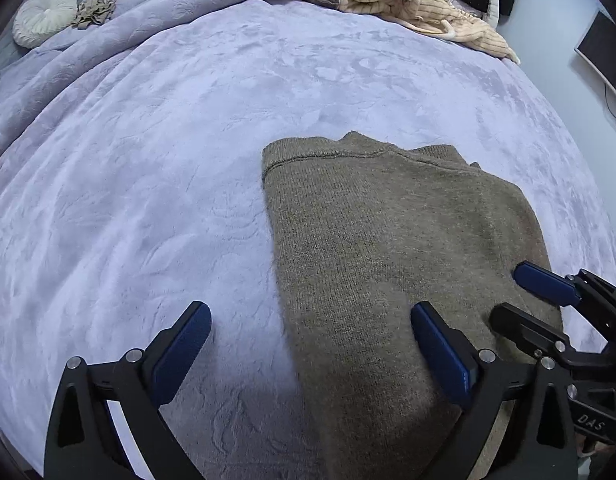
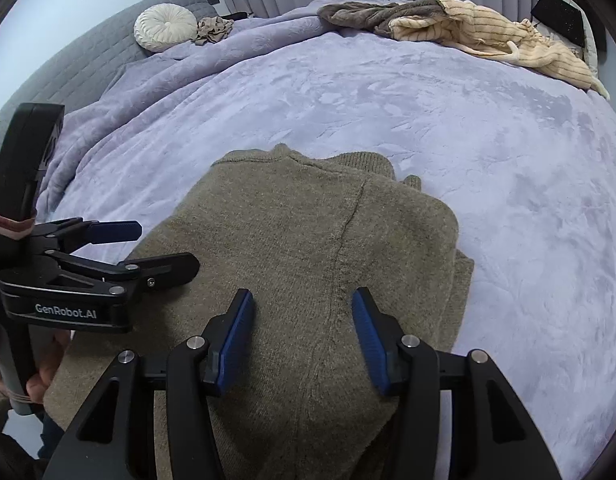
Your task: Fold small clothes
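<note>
Lying folded on the lavender bed cover (image 1: 188, 140), the brown knit sweater (image 1: 367, 240) sat flat near your edge of the bed. You held the left claw (image 1: 308, 356) spread wide, one pad over the sweater's left edge and one over bare cover, gripping nothing. You held the right claw (image 2: 304, 340) partly apart above the sweater's middle, also empty; this likely suited releasing or smoothing the fold. Unfolded clothes (image 2: 447, 24) waited at the far edge. Readable markings were "GenRobot.AI" and "DAS".
</note>
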`<state>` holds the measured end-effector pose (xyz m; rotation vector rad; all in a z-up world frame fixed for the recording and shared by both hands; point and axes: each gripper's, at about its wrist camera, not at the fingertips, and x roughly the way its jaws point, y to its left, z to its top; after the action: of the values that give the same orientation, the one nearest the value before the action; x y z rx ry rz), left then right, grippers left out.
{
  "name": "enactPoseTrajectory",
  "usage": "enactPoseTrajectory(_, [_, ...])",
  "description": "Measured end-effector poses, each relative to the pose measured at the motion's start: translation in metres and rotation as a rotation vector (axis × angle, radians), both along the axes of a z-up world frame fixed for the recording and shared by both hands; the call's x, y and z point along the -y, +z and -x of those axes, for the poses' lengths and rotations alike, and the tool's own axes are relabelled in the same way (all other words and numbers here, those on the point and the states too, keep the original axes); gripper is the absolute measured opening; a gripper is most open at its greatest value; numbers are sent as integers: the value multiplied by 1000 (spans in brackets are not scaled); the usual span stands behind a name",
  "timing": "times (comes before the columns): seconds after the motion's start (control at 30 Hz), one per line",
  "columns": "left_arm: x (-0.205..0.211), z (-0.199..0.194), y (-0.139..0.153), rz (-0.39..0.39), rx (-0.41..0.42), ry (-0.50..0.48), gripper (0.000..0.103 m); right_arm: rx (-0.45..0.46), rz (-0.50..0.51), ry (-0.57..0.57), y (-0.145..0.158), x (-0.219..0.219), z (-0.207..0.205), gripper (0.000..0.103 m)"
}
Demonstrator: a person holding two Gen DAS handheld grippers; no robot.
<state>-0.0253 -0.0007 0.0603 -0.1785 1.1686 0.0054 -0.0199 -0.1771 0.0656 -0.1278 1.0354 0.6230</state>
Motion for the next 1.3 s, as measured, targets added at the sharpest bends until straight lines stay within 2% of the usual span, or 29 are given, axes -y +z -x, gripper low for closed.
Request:
enactPoseTrajectory(0.1, [2,17,14,-20,35,-14,100,85,9,61,21,4,35,56])
enactPoseTrajectory(0.17, [3,29,20,-14,44,-19,100,110,-9,101,29,7,62,56])
enactPoseTrajectory(0.27, [7,45,20,-38,32,-22,101,79,-18,164,23,7,85,59])
enactPoseTrajectory(0.33, [8,51,18,-43,25,-26,101,47,32,177,5,5,94,60])
enactPoseTrajectory(0.4, [7,56,16,-22,21,-26,101,54,48,173,-4,8,98,59])
enactPoseTrajectory(0.6, [11,73,18,-43,29,-23,101,18,24,160,-5,23,108,59])
enactPoseTrajectory(0.67, [13,81,30,-52,49,-26,101,7,37,154,3,26,114,60])
enactPoseTrajectory(0.73, [16,87,44,-76,76,-37,101,36,30,138,20,31,120,61])
enactPoseTrajectory(0.77, [18,89,51,-91,88,-37,101,49,21,129,29,33,122,66])
enactPoseTrajectory(0.8, [20,91,56,-100,98,-33,101,65,14,117,37,33,123,76])
enactPoseTrajectory(0.87, [23,92,65,-112,104,-30,101,102,16,96,53,32,123,81])
enactPoseTrajectory(0.97, [27,90,71,-134,98,-22,101,113,46,74,64,26,118,81])
enactPoseTrajectory(1.07, [27,91,75,-125,97,-29,101,101,66,50,67,24,113,81])
enactPoseTrajectory(1.2, [24,94,80,-95,120,24,101,90,77,33,70,25,107,81])
enactPoseTrajectory(1.3, [28,97,82,-148,126,65,101,89,91,26,69,26,105,81])
